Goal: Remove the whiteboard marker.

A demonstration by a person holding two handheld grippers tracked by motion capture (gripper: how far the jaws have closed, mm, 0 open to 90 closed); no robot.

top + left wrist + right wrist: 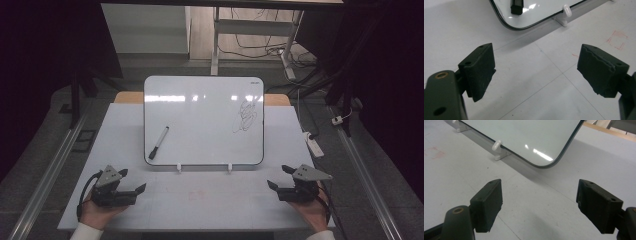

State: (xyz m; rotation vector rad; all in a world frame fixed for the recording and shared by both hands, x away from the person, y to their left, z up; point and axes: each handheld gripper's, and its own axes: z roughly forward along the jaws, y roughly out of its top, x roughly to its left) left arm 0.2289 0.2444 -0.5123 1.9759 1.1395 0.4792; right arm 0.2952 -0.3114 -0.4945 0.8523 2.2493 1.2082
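Observation:
A small whiteboard (200,120) leans on two white clips (178,167) at the middle of the table, with a black scribble (245,116) near its upper right. A black marker (158,143) lies against its lower left area; its end (517,6) shows in the left gripper view. My left gripper (132,181) rests on the table at the front left, open, nothing between its jaws. My right gripper (280,177) rests at the front right, open and empty too. The board's lower corner (544,157) lies ahead of the right jaws.
The light table top (200,200) has faint red pencil marks (616,40) near its front middle. Beyond the table stand a white desk frame (215,45) and loose cables (260,47) on the floor. A power strip (315,145) lies off the right edge.

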